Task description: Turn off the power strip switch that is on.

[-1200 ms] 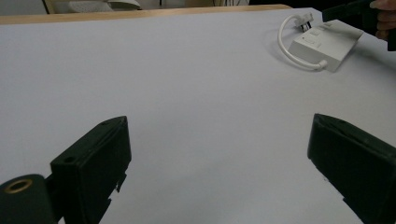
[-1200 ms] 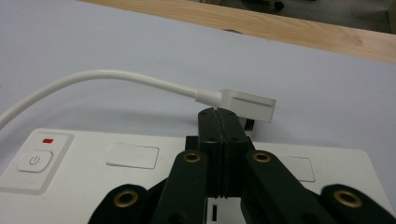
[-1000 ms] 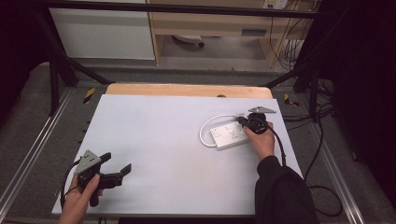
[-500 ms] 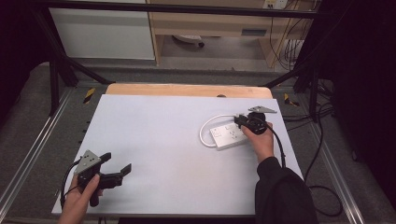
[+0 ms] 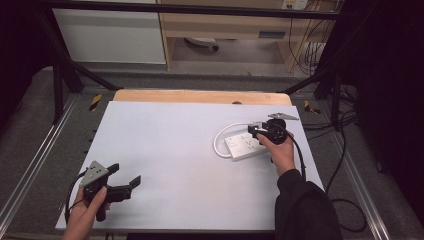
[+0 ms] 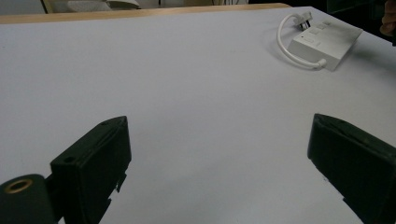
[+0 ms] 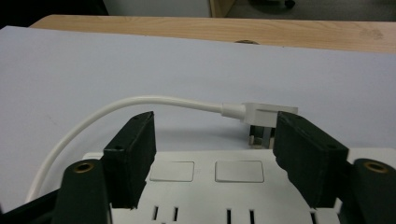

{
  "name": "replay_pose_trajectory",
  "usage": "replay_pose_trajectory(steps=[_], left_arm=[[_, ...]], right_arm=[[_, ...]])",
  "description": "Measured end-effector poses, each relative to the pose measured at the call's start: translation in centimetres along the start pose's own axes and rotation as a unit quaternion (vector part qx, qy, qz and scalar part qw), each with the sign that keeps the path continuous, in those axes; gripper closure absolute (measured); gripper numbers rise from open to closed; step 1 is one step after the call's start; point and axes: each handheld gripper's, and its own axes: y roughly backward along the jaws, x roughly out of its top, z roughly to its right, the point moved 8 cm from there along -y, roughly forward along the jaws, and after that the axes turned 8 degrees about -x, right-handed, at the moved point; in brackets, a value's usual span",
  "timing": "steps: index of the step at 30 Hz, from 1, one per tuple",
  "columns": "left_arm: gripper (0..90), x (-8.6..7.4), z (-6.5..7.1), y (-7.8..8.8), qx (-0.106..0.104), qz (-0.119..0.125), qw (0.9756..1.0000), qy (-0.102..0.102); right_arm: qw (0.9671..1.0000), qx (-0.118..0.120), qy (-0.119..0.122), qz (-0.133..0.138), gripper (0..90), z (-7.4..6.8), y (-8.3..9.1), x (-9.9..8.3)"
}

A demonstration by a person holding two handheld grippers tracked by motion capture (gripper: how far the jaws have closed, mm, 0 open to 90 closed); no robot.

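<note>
We see a white power strip (image 5: pixel 245 147) lying flat on the right part of the pale counter (image 5: pixel 175 150), with its short white cord (image 5: pixel 220 140) looping out to the left and curving back to a white plug (image 5: pixel 256 125) that rests on the counter just behind the strip. Our right gripper (image 5: pixel 257 132) hovers directly over the strip's far end, held in the right hand (image 5: pixel 280 152). In the right gripper view its 2 fingers (image 7: pixel 130 158) stand apart, one on each side above the strip's 2 switches (image 7: pixel 239 171), and the right-side finger sits very close to the plug (image 7: pixel 264 112); we cannot tell whether it touches it. Our left gripper (image 5: pixel 125 176) is held low near the front left corner of the counter, in the left hand (image 5: pixel 87 212), well apart from the strip. In the left gripper view its fingers (image 6: pixel 93 168) are spread wide over bare counter, with nothing between them, and the power strip (image 6: pixel 327 41) shows far off at the upper right. A strip of wood (image 5: pixel 200 96) runs along the counter's far edge.
</note>
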Motion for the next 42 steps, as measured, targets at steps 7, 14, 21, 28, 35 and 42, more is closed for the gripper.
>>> replay_pose_trajectory(steps=[7,14,21,28,35,42], left_arm=[[6.0,0.0,0.0,0.0,0.0,0.0,1.0,0.0],[6.0,0.0,0.0,-0.1,-0.001,-0.001,1.0,-0.001],[5.9,0.0,0.1,-0.1,-0.001,-0.001,1.0,0.0],[5.9,-0.1,0.1,-0.1,-0.002,-0.003,1.0,0.0],[5.9,-0.1,0.1,-0.1,-0.001,-0.003,1.0,0.0],[5.9,-0.1,0.1,-0.1,-0.001,-0.003,1.0,0.0]], right_arm=[[1.0,-0.004,-0.004,-0.005,12.0,-0.1,0.2,0.1],[1.0,0.002,0.001,-0.004,5.0,-0.6,0.7,0.4],[0.9999,0.01,0.01,0.001,4.2,-1.0,1.4,0.7],[0.9997,0.014,0.018,0.007,4.0,-1.0,2.4,1.0],[0.9996,0.013,0.022,0.015,4.0,-0.9,3.4,1.5],[0.9992,0.012,0.027,0.025,4.0,-0.7,4.5,1.9]])
